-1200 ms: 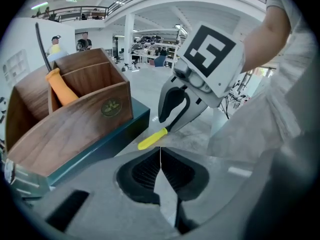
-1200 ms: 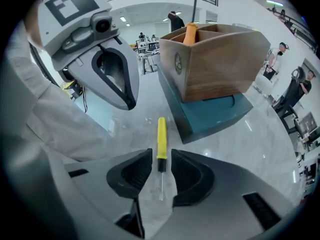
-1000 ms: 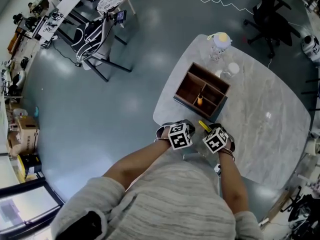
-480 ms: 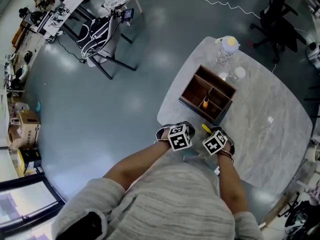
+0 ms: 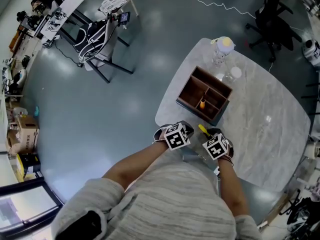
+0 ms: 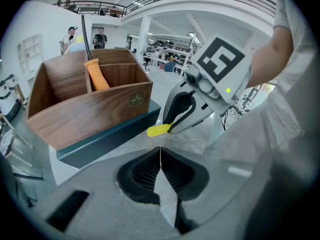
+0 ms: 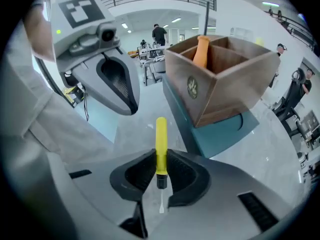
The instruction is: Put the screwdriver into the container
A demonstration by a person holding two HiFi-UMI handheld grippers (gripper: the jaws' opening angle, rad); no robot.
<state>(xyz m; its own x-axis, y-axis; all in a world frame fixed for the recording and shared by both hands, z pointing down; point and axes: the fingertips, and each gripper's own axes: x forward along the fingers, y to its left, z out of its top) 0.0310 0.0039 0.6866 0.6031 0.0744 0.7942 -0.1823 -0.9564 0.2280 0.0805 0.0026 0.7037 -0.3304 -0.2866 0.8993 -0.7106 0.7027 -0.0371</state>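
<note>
Marble-patterned surface is filling the right half of the head view, with grey floor all round it.

Grip:
- I'm noting the right hand-held gripper. Its jaws have just been closing and are now grasping the screwdriver by the lower part of its yellow handle.
- The handle is pointing away toward the container, and the metal tip is hanging back under the jaws.
- The left hand-held gripper is clenched on nothing, hovering just beside the right one at the lower centre of the head view.

Risks, as I'm judging them:
- The grip is sitting near one end of a slim round handle, so the tool could be pivoting or sliding out during the carry.
- A drop here would be landing close to the surface's near edge, and a round handle could be rolling off to the floor.
- The container's near wall is standing tall in the right gripper view, so coming in low would be knocking the handle against it.
- An orange-handled tool is already occupying one compartment, so aiming there is risking a jam.

Room:
- Open surface is lying to the right of the container.
- A bottle and a glass are crowding its far side at upper centre.
- The container itself is sitting close to the surface's left edge.
</note>
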